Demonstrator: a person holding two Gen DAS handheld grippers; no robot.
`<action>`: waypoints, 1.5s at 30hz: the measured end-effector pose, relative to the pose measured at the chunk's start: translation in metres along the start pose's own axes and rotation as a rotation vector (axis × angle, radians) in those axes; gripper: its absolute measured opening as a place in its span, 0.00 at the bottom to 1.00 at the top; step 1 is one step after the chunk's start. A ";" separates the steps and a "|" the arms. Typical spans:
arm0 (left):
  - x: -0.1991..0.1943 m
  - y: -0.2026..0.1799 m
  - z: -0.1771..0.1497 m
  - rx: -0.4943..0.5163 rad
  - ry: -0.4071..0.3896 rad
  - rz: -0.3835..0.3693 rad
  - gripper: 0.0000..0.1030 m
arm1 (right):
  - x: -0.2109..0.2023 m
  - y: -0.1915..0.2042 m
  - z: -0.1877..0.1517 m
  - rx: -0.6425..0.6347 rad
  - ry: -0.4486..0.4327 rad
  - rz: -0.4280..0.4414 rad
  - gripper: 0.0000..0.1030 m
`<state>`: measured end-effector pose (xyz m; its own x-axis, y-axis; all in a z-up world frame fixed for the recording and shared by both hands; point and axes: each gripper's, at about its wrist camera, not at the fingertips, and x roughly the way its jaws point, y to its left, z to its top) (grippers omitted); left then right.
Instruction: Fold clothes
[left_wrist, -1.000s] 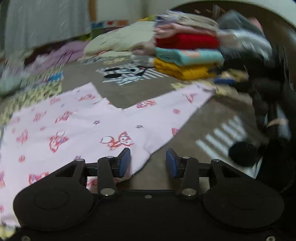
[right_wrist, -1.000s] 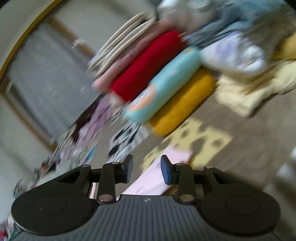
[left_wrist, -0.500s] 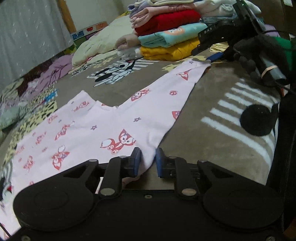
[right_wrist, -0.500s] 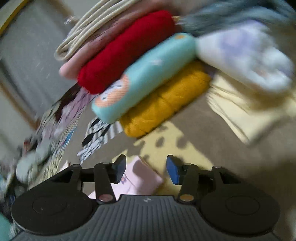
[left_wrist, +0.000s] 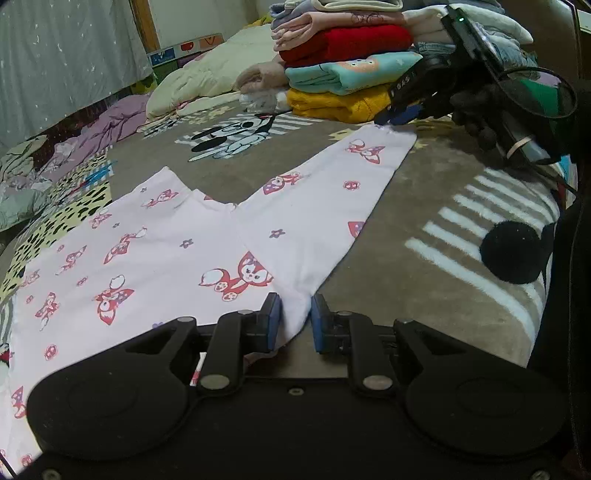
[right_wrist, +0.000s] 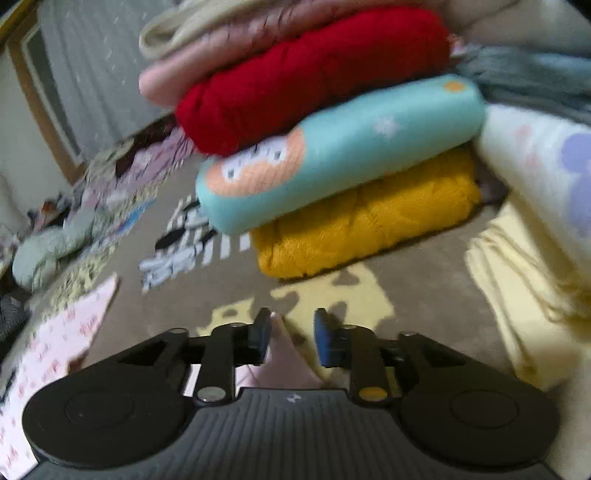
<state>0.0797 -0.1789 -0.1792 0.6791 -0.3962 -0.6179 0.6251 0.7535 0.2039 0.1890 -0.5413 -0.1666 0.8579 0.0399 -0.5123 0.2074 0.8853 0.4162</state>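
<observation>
Pink trousers (left_wrist: 221, 236) with a red fox print lie spread flat on the grey-brown rug (left_wrist: 406, 221). At their near edge my left gripper (left_wrist: 295, 317) is shut on a pinch of the cloth. The far leg runs out to its cuff (left_wrist: 384, 140). There a dark-gloved hand (left_wrist: 476, 107) holds my right gripper (left_wrist: 395, 116). In the right wrist view that gripper (right_wrist: 290, 332) is open, with a corner of the pink cuff (right_wrist: 284, 354) between the fingers, close to the left one. More of the trousers (right_wrist: 55, 347) shows at the lower left.
A stack of folded clothes (left_wrist: 347, 66), red, turquoise and mustard (right_wrist: 332, 147), stands just beyond the cuff. Cream folded cloth (right_wrist: 535, 258) lies to its right. A cream quilt (left_wrist: 207, 77) and loose clothes (left_wrist: 92, 129) lie at the back left. A black fuzzy ball (left_wrist: 513, 251) sits at the right.
My left gripper narrowed from wide open and closed on the trousers' near edge. My right gripper moved down to the far cuff and its fingers drew closer together around it.
</observation>
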 end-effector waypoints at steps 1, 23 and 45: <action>0.000 0.001 0.000 -0.011 0.001 -0.004 0.15 | -0.008 0.007 -0.002 -0.018 -0.030 0.001 0.41; -0.123 0.138 -0.065 -0.563 -0.038 0.179 0.42 | -0.018 0.109 -0.065 -0.176 0.073 0.052 0.60; -0.151 0.406 -0.204 -1.310 -0.210 0.468 0.03 | -0.021 0.396 -0.206 -0.544 0.344 0.617 0.38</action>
<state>0.1519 0.2940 -0.1580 0.8383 0.0419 -0.5436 -0.4000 0.7246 -0.5611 0.1562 -0.0960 -0.1451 0.5362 0.6415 -0.5486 -0.5714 0.7542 0.3235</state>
